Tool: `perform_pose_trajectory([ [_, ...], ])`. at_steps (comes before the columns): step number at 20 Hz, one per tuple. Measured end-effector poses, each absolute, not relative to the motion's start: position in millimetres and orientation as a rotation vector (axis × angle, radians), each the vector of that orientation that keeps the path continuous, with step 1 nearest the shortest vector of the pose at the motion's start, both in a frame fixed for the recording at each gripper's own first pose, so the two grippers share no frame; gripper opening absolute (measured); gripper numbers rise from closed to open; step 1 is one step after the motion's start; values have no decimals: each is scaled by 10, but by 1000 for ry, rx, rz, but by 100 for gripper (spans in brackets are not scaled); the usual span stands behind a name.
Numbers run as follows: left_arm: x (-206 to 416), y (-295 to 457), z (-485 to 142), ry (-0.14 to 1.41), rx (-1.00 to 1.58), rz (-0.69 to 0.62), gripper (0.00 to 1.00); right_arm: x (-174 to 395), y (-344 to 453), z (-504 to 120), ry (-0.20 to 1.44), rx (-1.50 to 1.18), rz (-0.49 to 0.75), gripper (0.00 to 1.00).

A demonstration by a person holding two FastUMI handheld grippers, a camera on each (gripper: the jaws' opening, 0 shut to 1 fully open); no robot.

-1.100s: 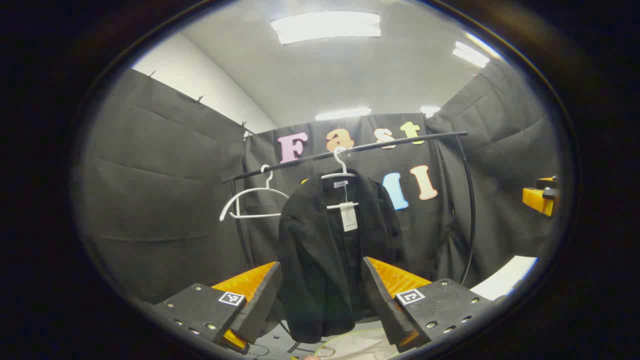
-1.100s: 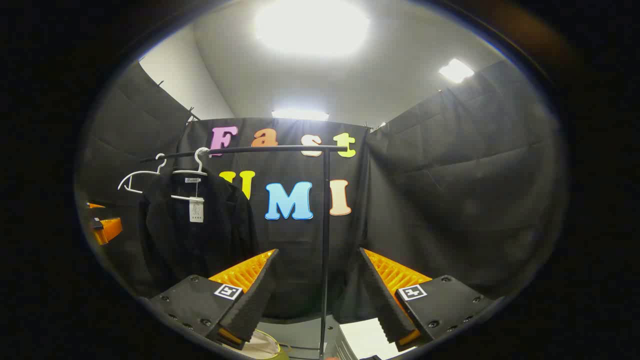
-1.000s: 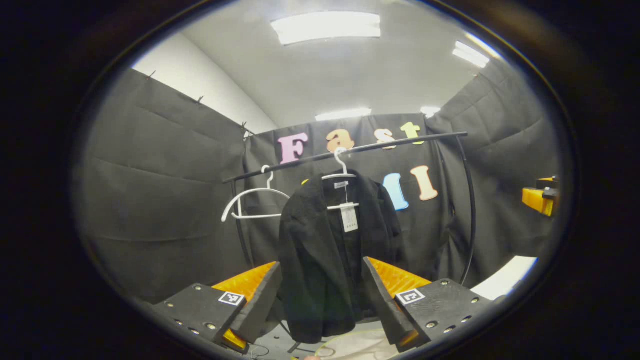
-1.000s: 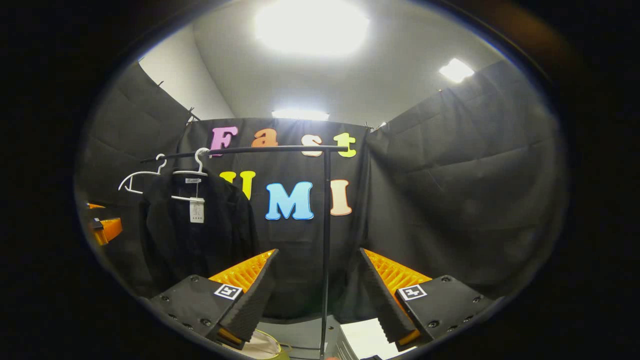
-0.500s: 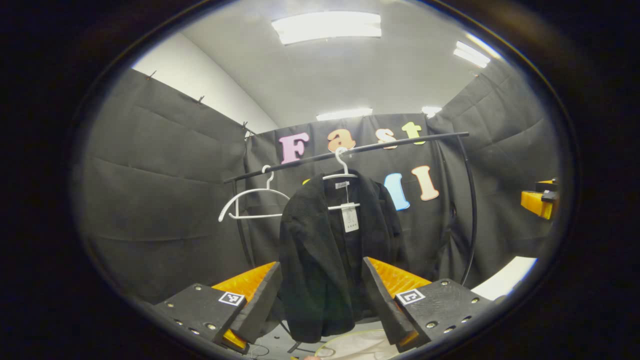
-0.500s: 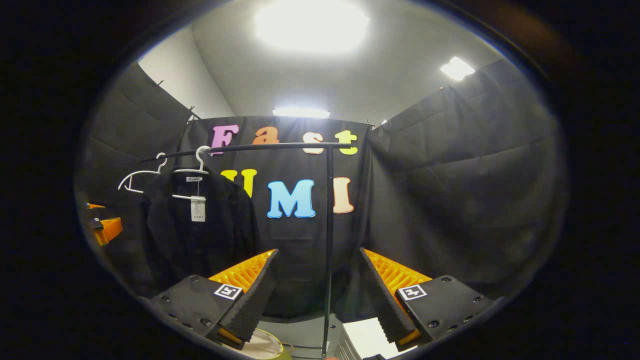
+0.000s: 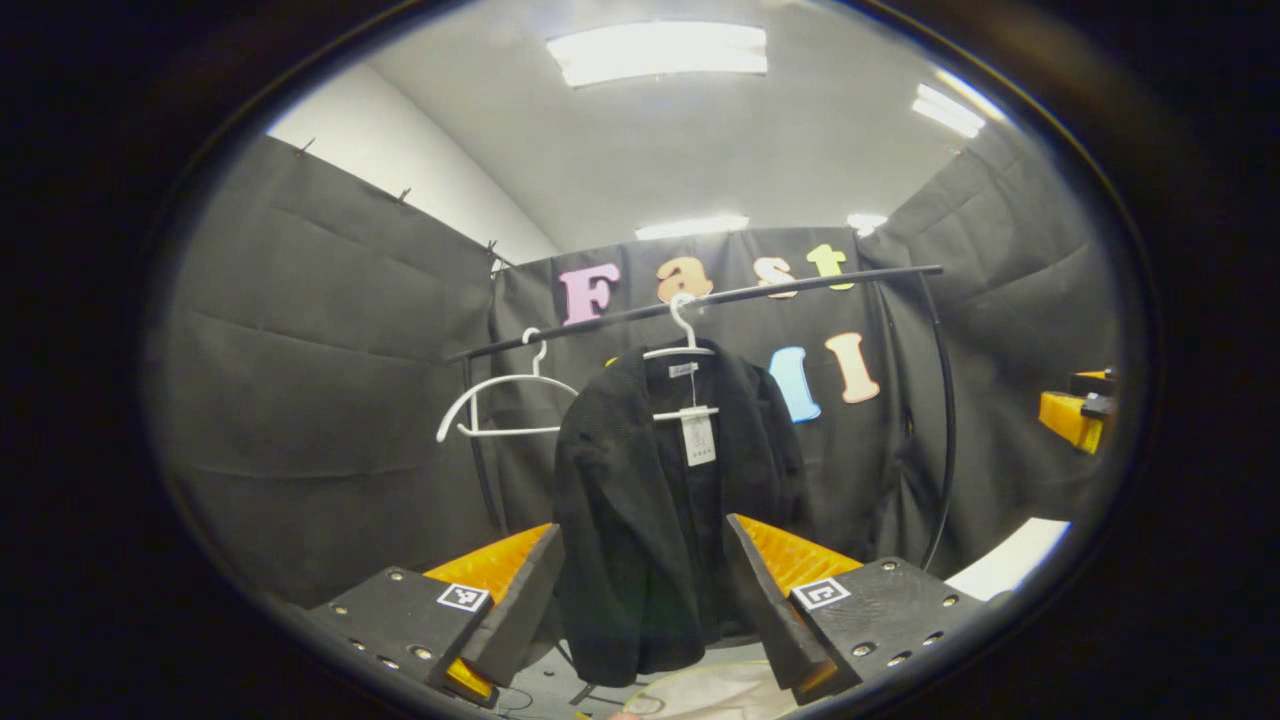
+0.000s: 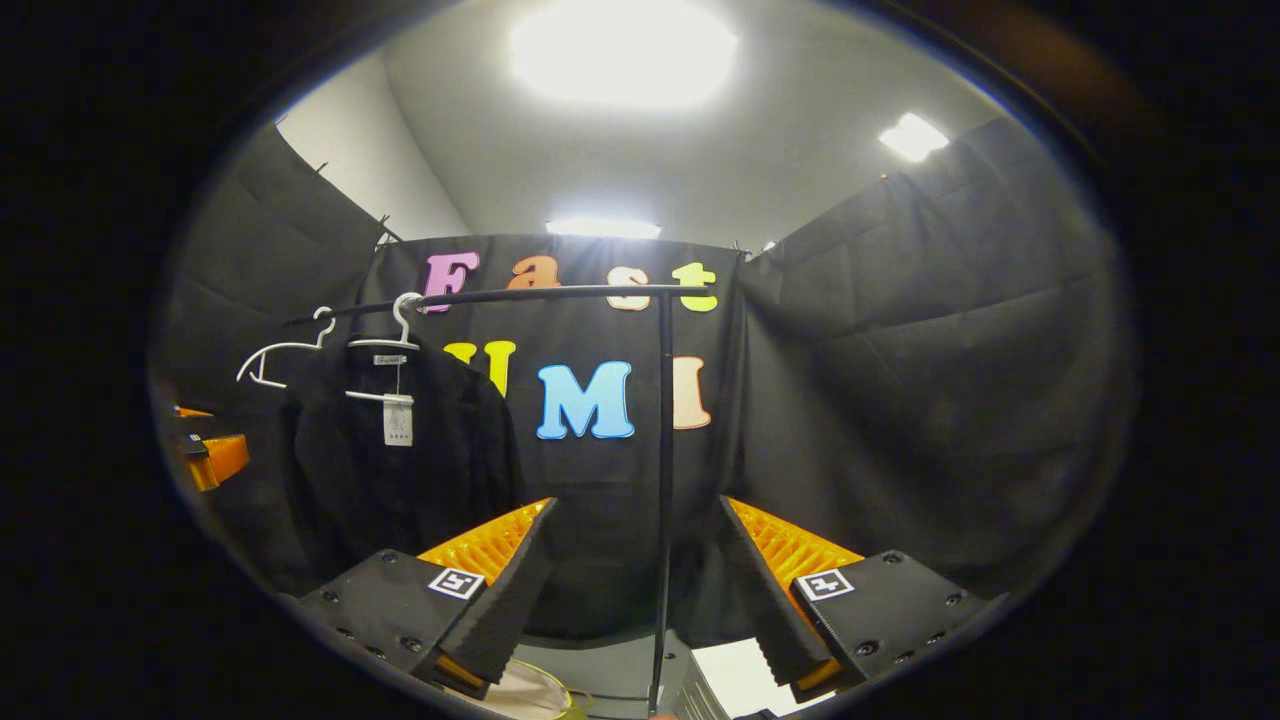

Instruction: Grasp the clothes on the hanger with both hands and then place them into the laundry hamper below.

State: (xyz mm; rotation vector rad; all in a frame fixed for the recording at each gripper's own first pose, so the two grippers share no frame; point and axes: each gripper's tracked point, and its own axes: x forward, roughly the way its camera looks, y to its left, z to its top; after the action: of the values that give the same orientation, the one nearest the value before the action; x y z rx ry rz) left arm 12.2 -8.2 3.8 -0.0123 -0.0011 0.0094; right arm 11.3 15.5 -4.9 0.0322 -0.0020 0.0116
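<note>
A black jacket [image 7: 650, 520] with a white tag hangs on a white hanger [image 7: 682, 340] from a black rail [image 7: 700, 298]. My left gripper [image 7: 640, 590] stands open in front of it, well short of the cloth, fingers framing its lower half. In the right gripper view the same jacket [image 8: 400, 470] hangs at the left, while my right gripper [image 8: 630, 585] is open and faces the rack's upright post [image 8: 662, 480]. The pale rim of the laundry hamper [image 7: 700, 692] shows below the jacket, and the hamper [image 8: 530, 695] peeks in at the bottom of the right gripper view.
An empty white hanger [image 7: 500, 405] hangs left of the jacket on the same rail. The other gripper [image 7: 1075, 415] shows at the far right edge of the left gripper view. A white flat object [image 8: 735, 675] lies low beside the post.
Both views have drifted only slightly; the post sits a little further right in the right gripper view. Both grippers stay open and the jacket hangs as before.
</note>
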Motion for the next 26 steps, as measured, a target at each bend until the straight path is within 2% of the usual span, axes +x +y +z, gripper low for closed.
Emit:
perform_pose_trajectory([
  [13, 233, -6, 19, -3, -36, 18, 94, 381, 424, -53, 10, 32, 44, 97],
  [22, 682, 321, -161, 16, -62, 17, 94, 711, 1119, 92, -20, 9, 92, 97],
  [26, 757, 460, -103, 6, -65, 37, 94, 891, 1497, 76, -15, -3, 158, 98],
])
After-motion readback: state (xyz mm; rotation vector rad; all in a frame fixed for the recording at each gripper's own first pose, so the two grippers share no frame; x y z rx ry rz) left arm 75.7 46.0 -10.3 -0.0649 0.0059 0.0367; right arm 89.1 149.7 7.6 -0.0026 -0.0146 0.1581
